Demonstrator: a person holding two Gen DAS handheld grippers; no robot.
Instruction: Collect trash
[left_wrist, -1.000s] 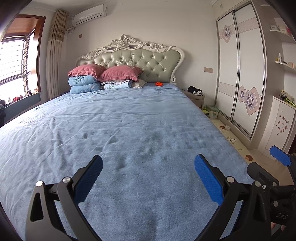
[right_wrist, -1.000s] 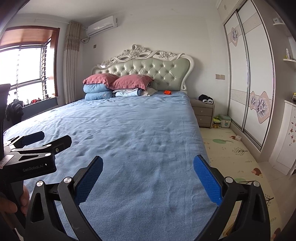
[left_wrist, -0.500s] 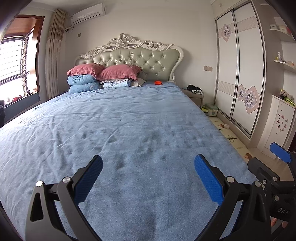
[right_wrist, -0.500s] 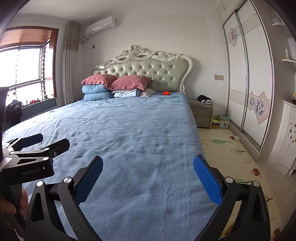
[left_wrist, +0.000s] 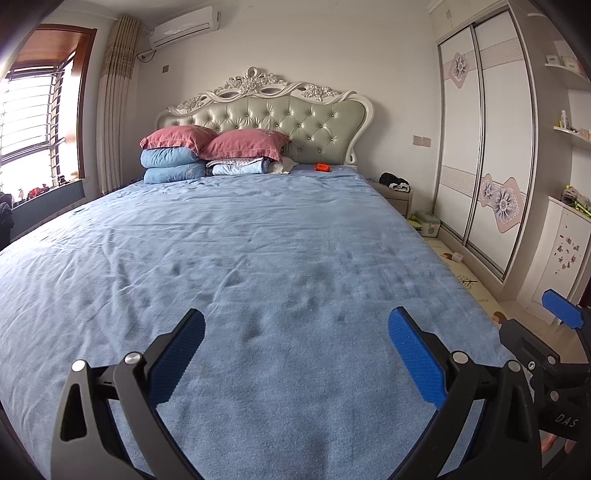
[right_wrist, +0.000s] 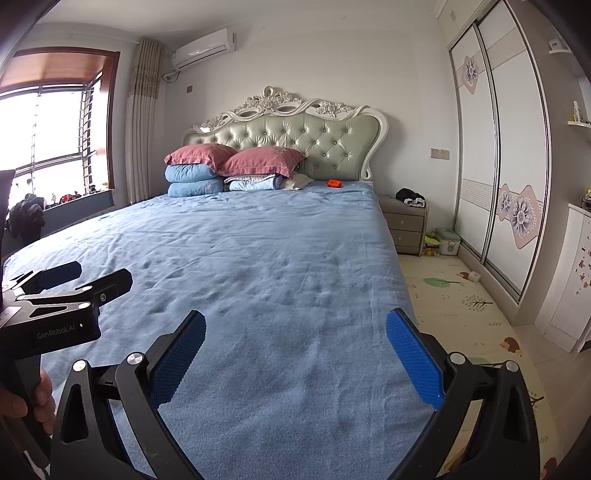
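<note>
A small orange object lies on the blue bedspread far off by the headboard. My left gripper hovers open over the foot of the bed with nothing between its blue pads. My right gripper is open too, also over the foot of the bed, to the right of the left one. In the right wrist view the left gripper shows at the left edge, held by a hand. A blue pad of the right gripper shows at the right of the left wrist view.
Stacked pillows and folded quilts lie at the head of the bed. A nightstand with dark clothing stands to the right, with a small box on the patterned floor mat. Sliding wardrobe doors line the right wall. A window is at left.
Both views have shifted slightly, with the bed and headboard sitting a little lower and closer. Both grippers stay open and empty.
</note>
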